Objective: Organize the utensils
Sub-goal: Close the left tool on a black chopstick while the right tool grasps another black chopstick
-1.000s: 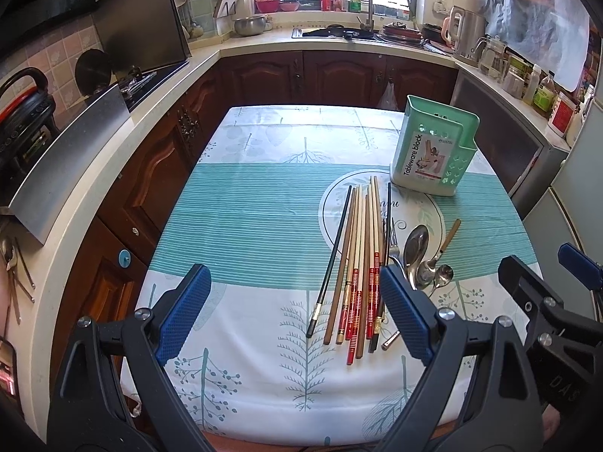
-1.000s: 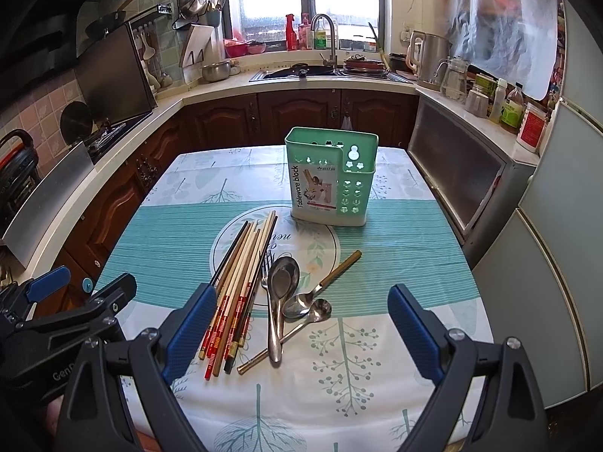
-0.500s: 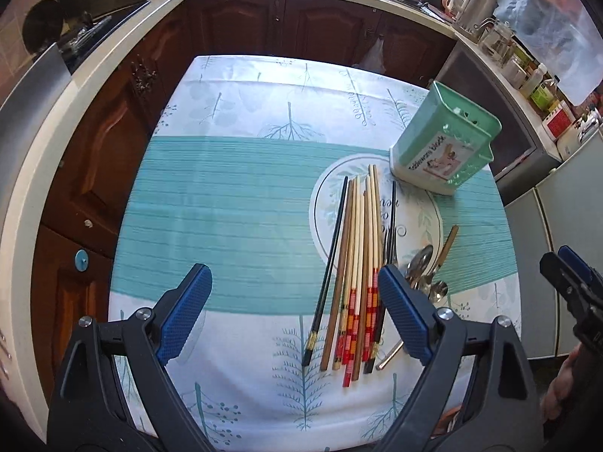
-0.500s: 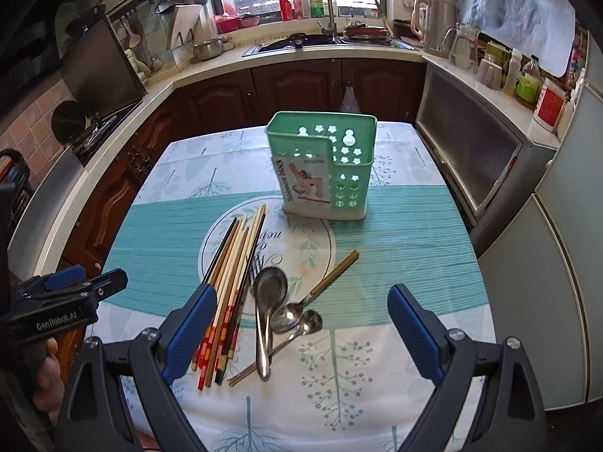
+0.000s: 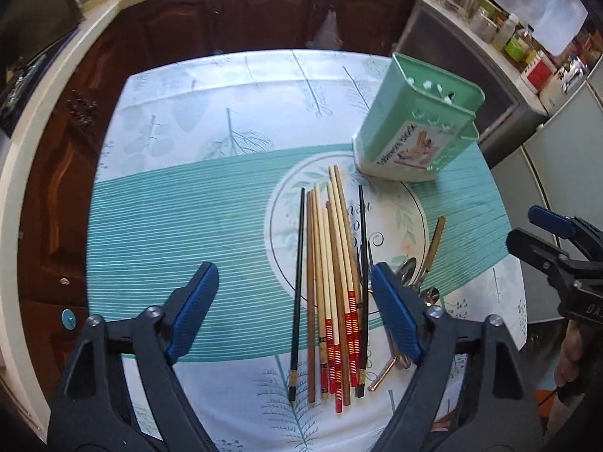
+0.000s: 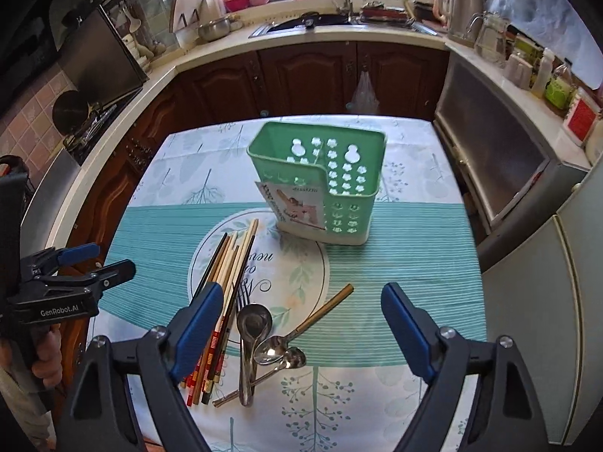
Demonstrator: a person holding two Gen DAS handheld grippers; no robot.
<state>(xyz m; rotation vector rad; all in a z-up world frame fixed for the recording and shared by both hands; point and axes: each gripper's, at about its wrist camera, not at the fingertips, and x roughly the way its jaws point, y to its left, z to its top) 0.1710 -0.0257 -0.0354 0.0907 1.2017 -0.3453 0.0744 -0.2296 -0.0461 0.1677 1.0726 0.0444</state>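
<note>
Left wrist view is showing the left gripper (image 5: pixel 290 309) hanging spread wide and empty over the near part of the table (image 5: pixel 158 233), its right pad just beside the chopsticks (image 5: pixel 331 290). Right gripper (image 6: pixel 297 324) is likewise gaping, holding nothing, hovering above the spoons (image 6: pixel 264 342) near the table's front edge. Green utensil holder (image 6: pixel 320 184) is standing upright toward the far right of the table, both compartments looking empty from the right wrist view.

Judging the step: nothing is picked yet, so a first grab is coming. For the chopsticks, closing across the bundle near the red-banded ends should be taking several at once; they are lying nearly parallel but fanned, so squeezing slowly is helping stop them rolling out. Spoons are crossing each other with a gold-handled piece (image 6: pixel 328 309) under or over them, cannot tell which, so lifting the top one first is safer.

Writing: holder's label is reading something like "Tableware block", partly blurred. Left gripper's body in the right wrist view is reading "GenRobot.AI". Tablecloth medallion lettering is too partial to read.
</note>
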